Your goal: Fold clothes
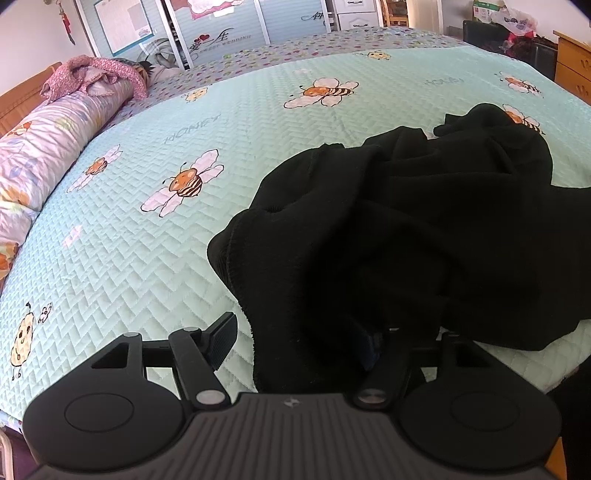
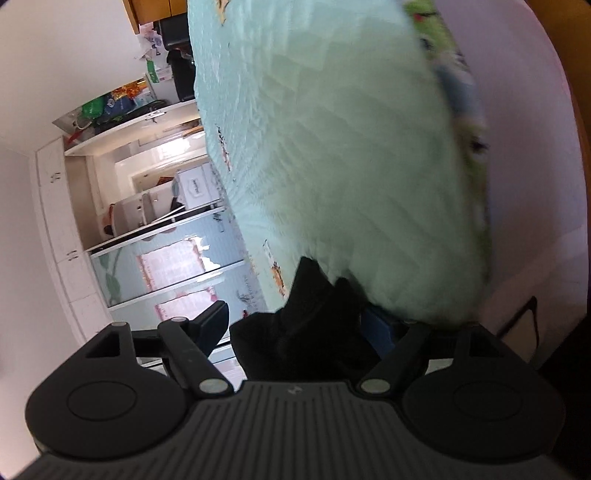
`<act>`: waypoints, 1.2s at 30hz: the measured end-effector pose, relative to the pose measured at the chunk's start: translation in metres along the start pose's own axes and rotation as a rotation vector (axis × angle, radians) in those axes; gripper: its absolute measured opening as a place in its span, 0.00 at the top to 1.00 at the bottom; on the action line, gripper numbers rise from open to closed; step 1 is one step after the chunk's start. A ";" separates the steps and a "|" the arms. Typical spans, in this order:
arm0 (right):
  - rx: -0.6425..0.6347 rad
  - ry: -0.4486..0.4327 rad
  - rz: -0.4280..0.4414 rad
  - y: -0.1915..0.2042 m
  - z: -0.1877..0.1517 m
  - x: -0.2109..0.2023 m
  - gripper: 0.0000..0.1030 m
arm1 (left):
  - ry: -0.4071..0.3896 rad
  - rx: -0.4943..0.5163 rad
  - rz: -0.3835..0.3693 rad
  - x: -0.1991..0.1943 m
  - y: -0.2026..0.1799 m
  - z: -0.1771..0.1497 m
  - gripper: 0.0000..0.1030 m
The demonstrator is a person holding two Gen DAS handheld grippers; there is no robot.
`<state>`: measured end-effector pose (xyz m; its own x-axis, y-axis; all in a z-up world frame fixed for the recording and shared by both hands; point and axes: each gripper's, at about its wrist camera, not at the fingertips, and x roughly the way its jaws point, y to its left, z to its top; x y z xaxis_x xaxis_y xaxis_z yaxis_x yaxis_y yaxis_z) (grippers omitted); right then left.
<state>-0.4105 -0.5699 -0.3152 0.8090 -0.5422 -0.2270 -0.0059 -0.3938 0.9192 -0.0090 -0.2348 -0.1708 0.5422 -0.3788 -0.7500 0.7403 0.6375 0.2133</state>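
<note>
The black garment (image 1: pixel 406 229) is seen crumpled on the mint bee-print quilt (image 1: pixel 147 229). The left gripper (image 1: pixel 306 343) is angled down at the garment's near edge, its 2 fingers held apart with fabric between them. The right gripper (image 2: pixel 310 332) is rolled sideways, fingers apart around a fold of the garment; contact cannot be determined.

Setting: bedroom in a private home.
Evidence, left wrist view: a wide bed (image 1: pixel 258 122) covered by a mint quilted bedspread (image 1: pixel 147 240) printed with cartoon bees and the word HONEY; a rolled floral duvet (image 1: pixel 48 147) along its left side with a pink garment (image 1: pixel 92 74) on top; sliding wardrobe doors (image 1: pixel 221 26) with wedding-style decoration behind; a wooden chest of drawers (image 1: pixel 572 66) at right; a black garment (image 1: pixel 424 229) lying crumpled on the bedspread.
Right wrist view, rolled sideways: white cupboards (image 2: pixel 55 206) and an open doorway (image 2: pixel 162 162) into a lit room.
</note>
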 end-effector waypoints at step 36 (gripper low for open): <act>-0.841 -0.332 -0.186 0.103 -0.029 -0.075 0.40 | 0.000 -0.033 -0.018 -0.002 0.005 -0.002 0.34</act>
<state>-0.4548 -0.5485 -0.1947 0.5435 -0.7602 -0.3559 0.6412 0.1024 0.7605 -0.0068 -0.2294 -0.1696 0.5294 -0.3905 -0.7532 0.7362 0.6526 0.1791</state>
